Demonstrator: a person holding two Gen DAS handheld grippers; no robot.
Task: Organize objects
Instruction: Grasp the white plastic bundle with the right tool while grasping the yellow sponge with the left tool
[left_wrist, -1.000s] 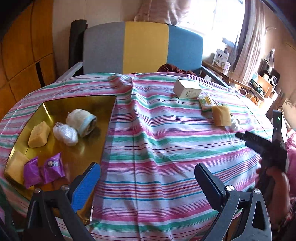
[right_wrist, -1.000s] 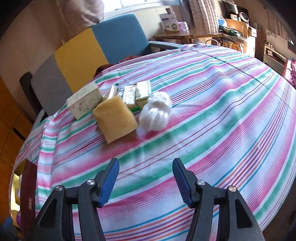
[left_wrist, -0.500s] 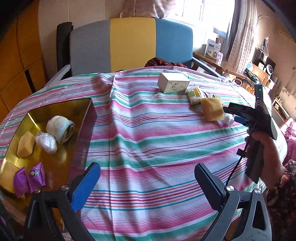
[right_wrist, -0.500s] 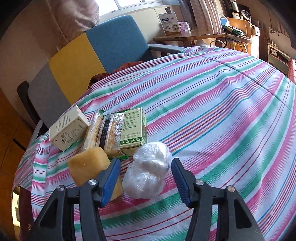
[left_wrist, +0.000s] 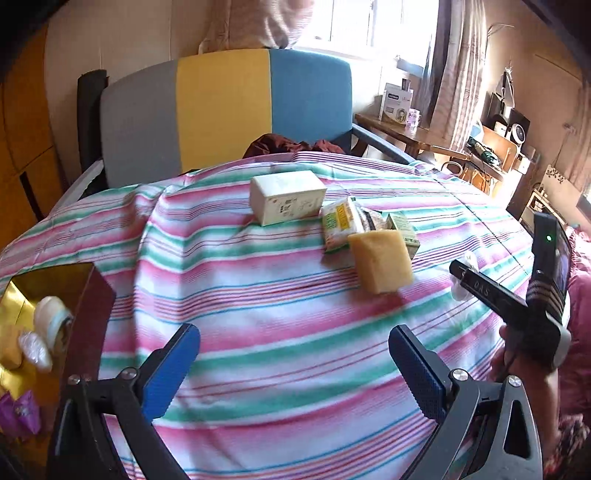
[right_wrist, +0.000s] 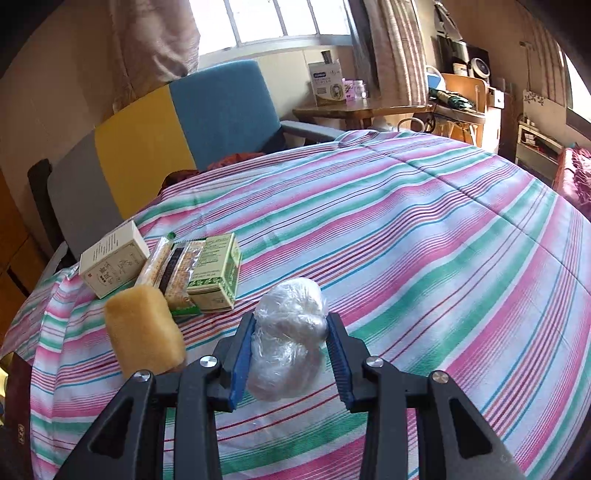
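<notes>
My right gripper (right_wrist: 290, 330) has its blue pads against both sides of a clear plastic-wrapped white bundle (right_wrist: 288, 314) on the striped tablecloth, and its jaws are closing on it. From the left wrist view, the right gripper (left_wrist: 460, 275) is at the right with a hand behind it. A yellow sponge (right_wrist: 144, 332) lies just left of the bundle. Behind the sponge lie snack packets (right_wrist: 177, 273), a green box (right_wrist: 216, 273) and a white box (right_wrist: 112, 260). My left gripper (left_wrist: 294, 341) hangs open over bare cloth, short of the sponge (left_wrist: 380, 260).
A gold tray (left_wrist: 22, 295) at the left edge holds a white roll (left_wrist: 51, 321), a plastic bundle (left_wrist: 35, 350) and purple packets (left_wrist: 18, 413). A grey, yellow and blue chair (left_wrist: 221, 107) stands behind the table. The cloth (right_wrist: 443, 258) drops away at the right.
My right gripper moved forward around the plastic bundle and its jaws narrowed onto it. My left gripper swung right, away from the tray, toward the sponge and boxes.
</notes>
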